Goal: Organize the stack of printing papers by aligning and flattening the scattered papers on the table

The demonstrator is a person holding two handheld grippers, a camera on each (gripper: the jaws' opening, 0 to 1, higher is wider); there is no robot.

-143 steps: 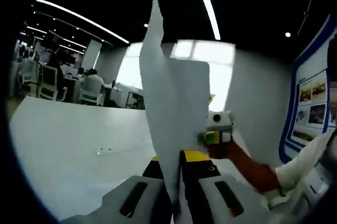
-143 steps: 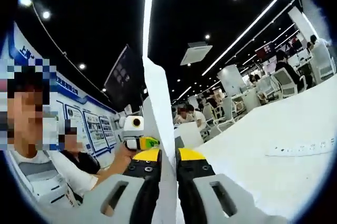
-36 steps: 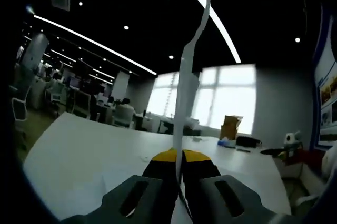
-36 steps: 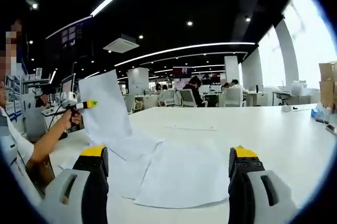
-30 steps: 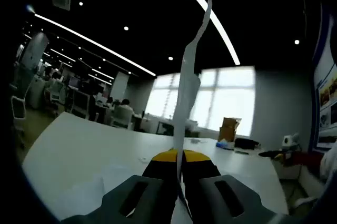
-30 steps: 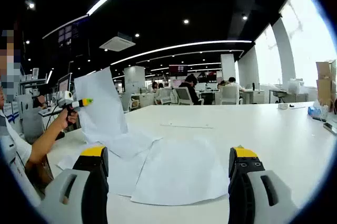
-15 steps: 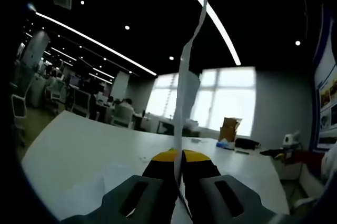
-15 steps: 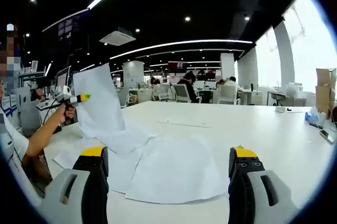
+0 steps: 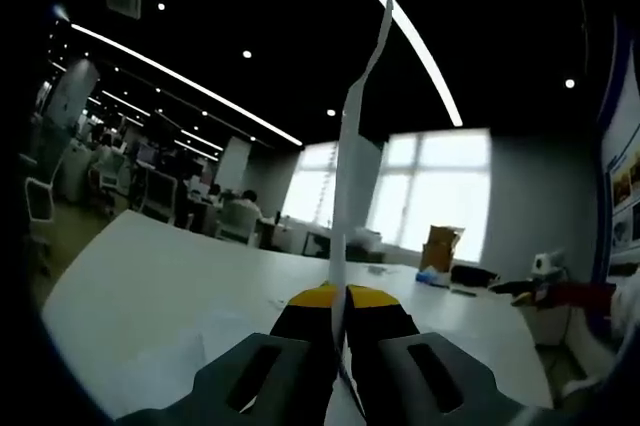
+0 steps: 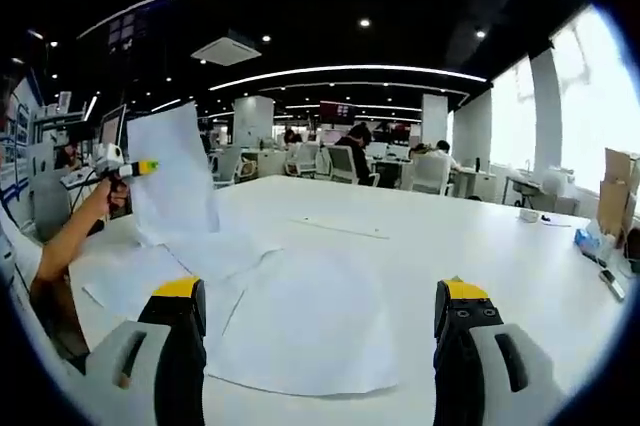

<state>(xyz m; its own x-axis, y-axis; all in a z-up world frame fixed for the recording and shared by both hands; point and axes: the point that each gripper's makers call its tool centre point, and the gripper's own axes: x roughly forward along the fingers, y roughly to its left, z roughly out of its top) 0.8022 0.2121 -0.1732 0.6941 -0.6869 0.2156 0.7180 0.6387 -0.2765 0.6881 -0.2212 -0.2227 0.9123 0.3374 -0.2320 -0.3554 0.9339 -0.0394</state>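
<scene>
My right gripper (image 10: 318, 346) hangs wide open, empty, since dropping its grip | loose papers (image 10: 300, 331) lie unaligned at the tabletop's (image 10: 480, 246) near edge | left gripper (image 9: 338, 318) still pinches one upright sheet (image 9: 352, 176).

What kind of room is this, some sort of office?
Most likely a large open-plan office. Beyond the big white table with its scattered papers stand rows of desks with office chairs and seated people, under long ceiling light strips.

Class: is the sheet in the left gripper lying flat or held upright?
Upright: the sheet rises edge-on from the left gripper's shut jaws.
</scene>
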